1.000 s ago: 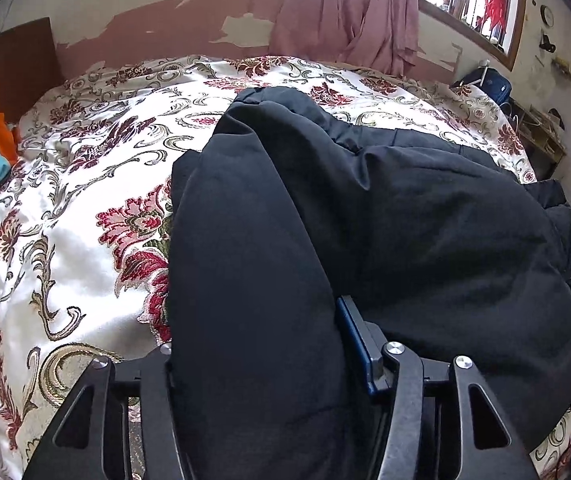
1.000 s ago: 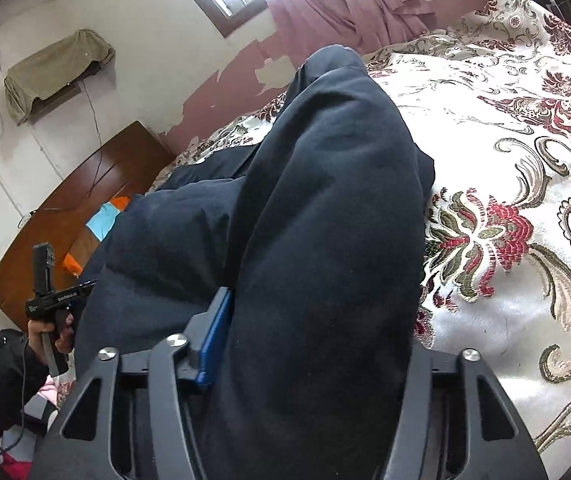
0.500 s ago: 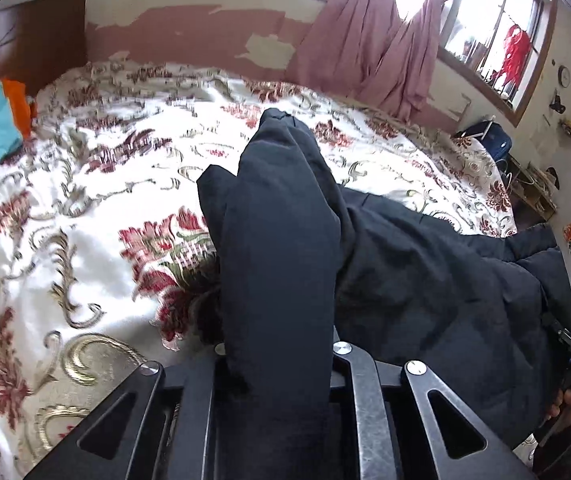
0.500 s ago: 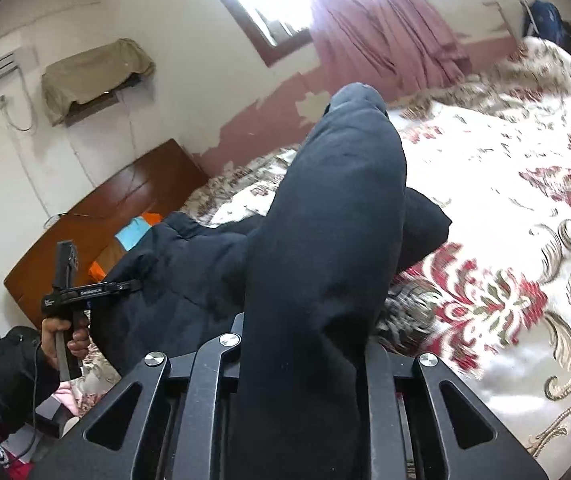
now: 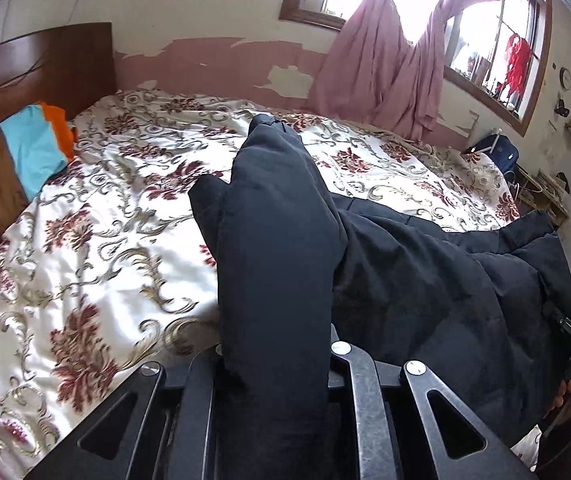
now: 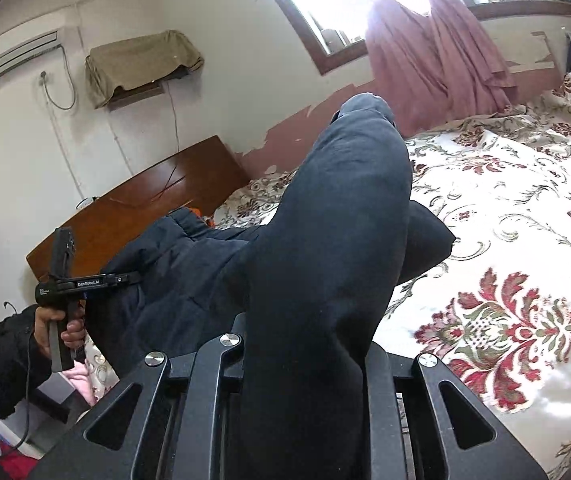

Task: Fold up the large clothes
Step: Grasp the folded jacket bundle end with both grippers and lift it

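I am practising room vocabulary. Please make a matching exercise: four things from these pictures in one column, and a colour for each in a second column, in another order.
Things:
1. garment
2. curtain
3. headboard
4. folded cloth

Colours:
a. turquoise
b. dusty pink
c. very dark navy
d. reddish brown

Pairs: 1-c, 2-b, 3-d, 4-a

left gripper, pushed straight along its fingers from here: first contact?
The left gripper is already shut on the black jacket, whose bunched fold runs straight ahead between the fingers, so it meets more jacket first. Past the fold's tip lies the floral bedspread, probably next; depth is unclear.
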Available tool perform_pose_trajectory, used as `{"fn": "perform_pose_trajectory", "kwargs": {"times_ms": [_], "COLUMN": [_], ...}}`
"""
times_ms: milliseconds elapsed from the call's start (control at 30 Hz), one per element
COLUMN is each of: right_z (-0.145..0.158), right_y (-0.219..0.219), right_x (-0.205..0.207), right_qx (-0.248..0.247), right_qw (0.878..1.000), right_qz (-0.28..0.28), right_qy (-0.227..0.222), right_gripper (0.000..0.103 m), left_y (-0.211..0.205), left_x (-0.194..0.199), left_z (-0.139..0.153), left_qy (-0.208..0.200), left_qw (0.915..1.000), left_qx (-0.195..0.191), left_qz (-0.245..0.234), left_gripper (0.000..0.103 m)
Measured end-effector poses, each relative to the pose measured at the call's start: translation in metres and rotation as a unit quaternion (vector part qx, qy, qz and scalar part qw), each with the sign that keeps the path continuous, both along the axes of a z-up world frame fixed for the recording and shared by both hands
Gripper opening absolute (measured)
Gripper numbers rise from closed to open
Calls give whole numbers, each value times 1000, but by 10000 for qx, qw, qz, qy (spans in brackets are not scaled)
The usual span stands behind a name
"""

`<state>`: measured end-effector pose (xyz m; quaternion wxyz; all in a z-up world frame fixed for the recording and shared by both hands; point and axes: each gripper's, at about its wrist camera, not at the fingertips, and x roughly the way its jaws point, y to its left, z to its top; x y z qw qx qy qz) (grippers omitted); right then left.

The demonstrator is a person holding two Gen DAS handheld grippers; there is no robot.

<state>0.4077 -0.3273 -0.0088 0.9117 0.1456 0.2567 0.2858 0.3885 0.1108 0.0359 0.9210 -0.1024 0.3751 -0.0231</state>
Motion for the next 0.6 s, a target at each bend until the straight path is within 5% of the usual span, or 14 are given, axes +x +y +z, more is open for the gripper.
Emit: {"fn": "perform_pose_trajectory", "kwargs": {"times_ms": [400, 600], "right_z": [-15, -40], "right_y": [13, 8], "right_x": [0, 15], "right_qx": [-440, -576], "right_qw": [9975, 9885], "right_qz": [-439, -1060], "right_qy": [330, 911], "right_gripper": [18, 33], "left_y": [17, 38], "left_x": [-14, -14], "left_z": [-48, -69], "left_qy": [288, 521], "left_qw": [9996, 9973], "left_qx": [-29, -467], "left_qz": [-4, 215], "left_gripper": [16, 35]}}
